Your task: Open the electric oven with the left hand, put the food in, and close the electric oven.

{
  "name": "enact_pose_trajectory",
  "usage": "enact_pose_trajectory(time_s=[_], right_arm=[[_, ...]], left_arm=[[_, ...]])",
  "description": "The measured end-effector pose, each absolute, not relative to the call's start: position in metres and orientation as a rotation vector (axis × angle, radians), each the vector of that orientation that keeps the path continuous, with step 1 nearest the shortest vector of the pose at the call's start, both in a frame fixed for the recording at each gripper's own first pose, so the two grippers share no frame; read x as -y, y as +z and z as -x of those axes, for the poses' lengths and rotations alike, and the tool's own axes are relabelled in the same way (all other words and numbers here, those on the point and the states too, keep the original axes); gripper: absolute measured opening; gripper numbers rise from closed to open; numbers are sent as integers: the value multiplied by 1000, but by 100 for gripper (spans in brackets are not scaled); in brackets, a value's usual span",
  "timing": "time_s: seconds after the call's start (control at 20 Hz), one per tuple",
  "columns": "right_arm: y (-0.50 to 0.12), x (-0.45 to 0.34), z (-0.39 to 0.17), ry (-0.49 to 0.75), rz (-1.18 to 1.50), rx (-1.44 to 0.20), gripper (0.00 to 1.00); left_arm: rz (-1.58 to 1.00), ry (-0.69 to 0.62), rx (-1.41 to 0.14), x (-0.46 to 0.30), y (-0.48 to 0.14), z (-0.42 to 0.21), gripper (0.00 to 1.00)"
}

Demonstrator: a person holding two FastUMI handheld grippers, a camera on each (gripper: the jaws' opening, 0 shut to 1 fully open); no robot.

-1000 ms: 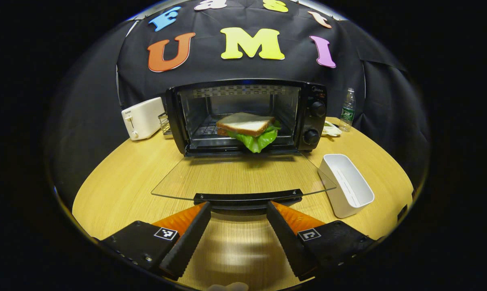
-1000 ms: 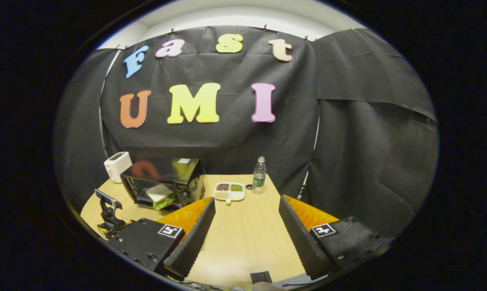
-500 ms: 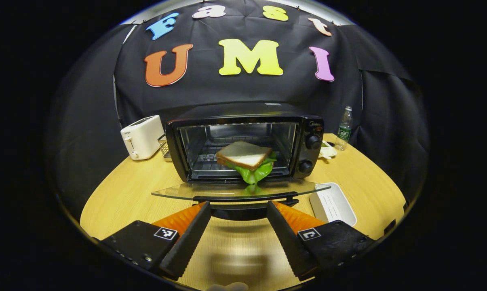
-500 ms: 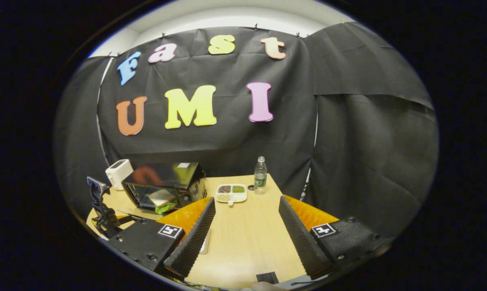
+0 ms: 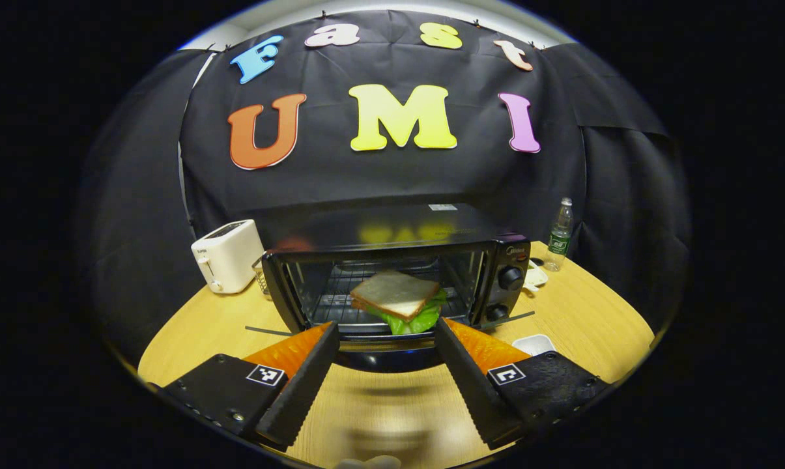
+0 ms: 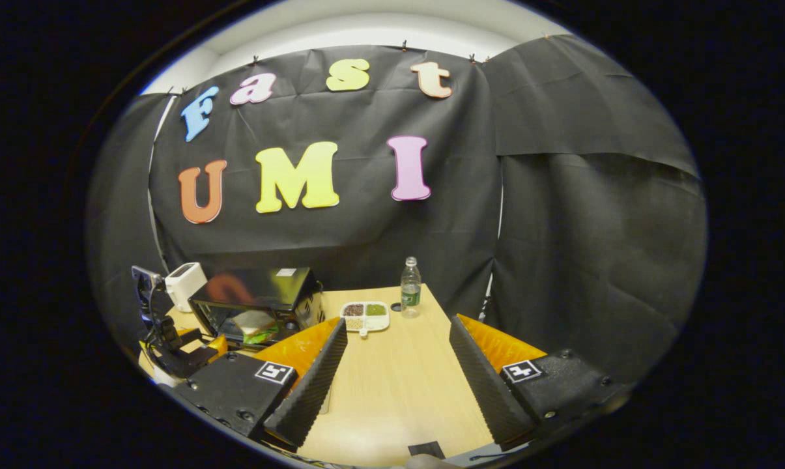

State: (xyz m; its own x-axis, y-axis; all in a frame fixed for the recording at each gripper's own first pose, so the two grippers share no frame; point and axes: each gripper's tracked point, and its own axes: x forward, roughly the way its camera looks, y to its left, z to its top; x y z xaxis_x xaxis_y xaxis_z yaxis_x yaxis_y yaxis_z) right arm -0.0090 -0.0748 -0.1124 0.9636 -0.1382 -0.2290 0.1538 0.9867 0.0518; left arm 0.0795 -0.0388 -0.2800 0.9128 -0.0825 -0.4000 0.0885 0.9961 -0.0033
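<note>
**Door-closing step, glass door partway up**

Closest in, left gripper view: left gripper (image 5: 384, 355) spread wide, fingers straddling the door handle (image 5: 384, 357) and not pressing on it; contact underneath cannot be told. Glass door (image 5: 496, 322) seen nearly edge-on, tilted up from flat, its thin edge showing either side of the fingers. Just behind it, sandwich (image 5: 395, 301) lying on the wire rack (image 5: 330, 306) inside the electric oven (image 5: 392, 260), lettuce hanging toward the front lip. Two knobs (image 5: 510, 278) on the oven's right panel. White tray (image 5: 535, 343) on the table (image 5: 594, 319) near the right finger; toaster (image 5: 226, 254) left of the oven, water bottle (image 5: 560, 233) beyond at the back right.

Right gripper view: right gripper (image 6: 395, 374) wide apart, holding nothing, hovering over bare table well clear of the oven. Snack dish (image 6: 364, 311) farther back.

Judged step: food in, closing in hand, roughly the last stretch of the task. Next move calls for a push up and forward along the hinge arc until the door seats. Lettuce near the lip worth watching for a pinch.
</note>
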Motion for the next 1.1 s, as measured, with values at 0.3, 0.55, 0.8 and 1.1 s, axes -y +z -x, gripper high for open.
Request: enact_pose_trajectory(time_s=[0.3, 0.55, 0.8, 1.1], right_arm=[[-113, 70, 0, -143, -67, -236, 96], [-111, 66, -6, -144, -62, -240, 100], [-110, 64, -10, -143, -59, -245, 96], [-115, 63, -14, -143, -67, -261, 100]], left_arm=[[-20, -82, -352, 40, -264, -108, 97], [-18, -76, -330, 41, -254, -141, 97], [-36, -74, -316, 40, -250, -167, 98], [-61, -80, -306, 40, -249, -178, 98]])
